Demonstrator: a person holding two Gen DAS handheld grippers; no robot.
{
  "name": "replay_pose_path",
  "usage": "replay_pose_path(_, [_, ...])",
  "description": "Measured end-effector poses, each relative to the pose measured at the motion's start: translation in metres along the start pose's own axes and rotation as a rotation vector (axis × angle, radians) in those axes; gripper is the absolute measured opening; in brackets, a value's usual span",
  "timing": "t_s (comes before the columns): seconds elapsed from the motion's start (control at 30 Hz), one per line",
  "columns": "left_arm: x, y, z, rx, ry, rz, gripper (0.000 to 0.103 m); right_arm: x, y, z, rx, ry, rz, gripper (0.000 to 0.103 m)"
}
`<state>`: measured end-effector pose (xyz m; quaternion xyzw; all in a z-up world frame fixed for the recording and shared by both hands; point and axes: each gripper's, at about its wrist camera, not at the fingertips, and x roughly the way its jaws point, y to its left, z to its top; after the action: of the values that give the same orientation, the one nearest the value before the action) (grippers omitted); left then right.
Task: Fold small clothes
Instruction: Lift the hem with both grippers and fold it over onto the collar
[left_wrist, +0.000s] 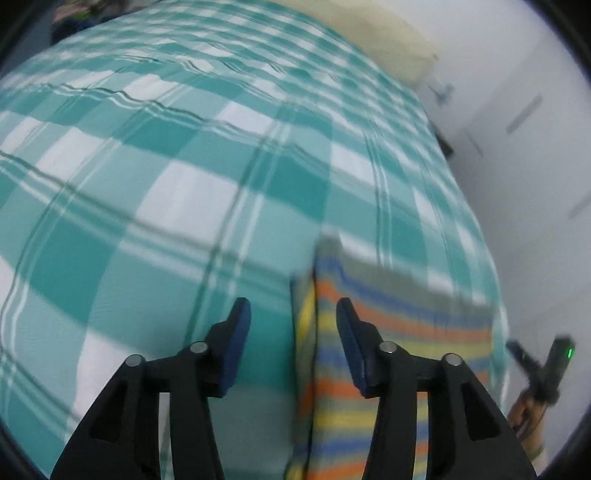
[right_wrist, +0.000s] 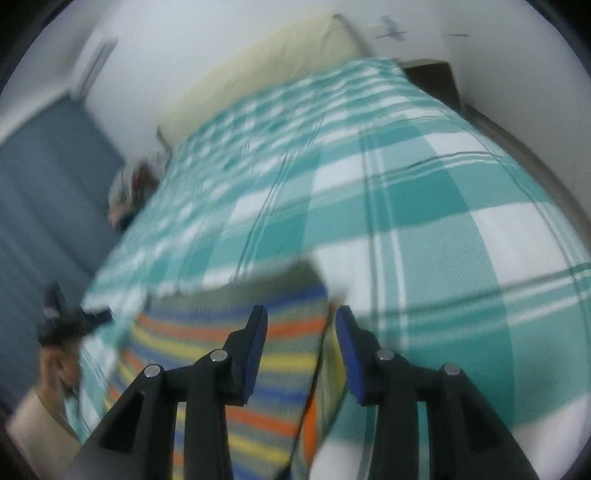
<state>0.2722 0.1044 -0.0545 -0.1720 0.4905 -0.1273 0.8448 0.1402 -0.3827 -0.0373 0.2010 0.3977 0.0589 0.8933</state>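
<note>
Left wrist view, entry one: my left gripper (left_wrist: 293, 314), jaws parted to a middling gap, nothing between the pads. I see them standing over the left edge of the striped garment (left_wrist: 388, 332), apart from the cloth as far as the blur lets me judge.

Entry two: striped garment, bands of orange, yellow, blue and grey, lying flat on the bed (left_wrist: 166, 192) near its front edge, with a folded flap along its left side.

Entry three: bed cover, teal and white check, filling most of the view; pale headboard (left_wrist: 388, 40) at the far end against a white wall.

Entry four: right gripper (left_wrist: 543, 365) at the bed's right edge, held in a hand, too small and blurred to read from here.

Right wrist view, entry five: my right gripper (right_wrist: 301, 317), jaws likewise parted to a moderate gap, empty, poised above the garment's right edge (right_wrist: 221, 339).

Entry six: left gripper (right_wrist: 70, 321) at the bed's left edge, with the hand (right_wrist: 61, 363) and a pale sleeve (right_wrist: 33, 421) beneath it, blurred.
</note>
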Motion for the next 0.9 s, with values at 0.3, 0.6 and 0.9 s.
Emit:
replay_pose_path(0.3, [0.003, -0.026, -0.115, 0.278, 0.273, 0.136, 0.043, 0.0, 0.054, -0.119, -0.27, 0.386, 0.01, 0.033])
replay_pose_path(0.6, [-0.115, -0.032, -0.144, 0.225, -0.064, 0.131, 0.091, -0.105, 0.054, -0.146, -0.221, 0.105, -0.136, 0.055])
replay_pose_path(0.9, [-0.133, -0.055, -0.187, 0.122, -0.21, 0.104, 0.098, -0.131, 0.079, -0.148, -0.235, -0.082, -0.219, 0.072])
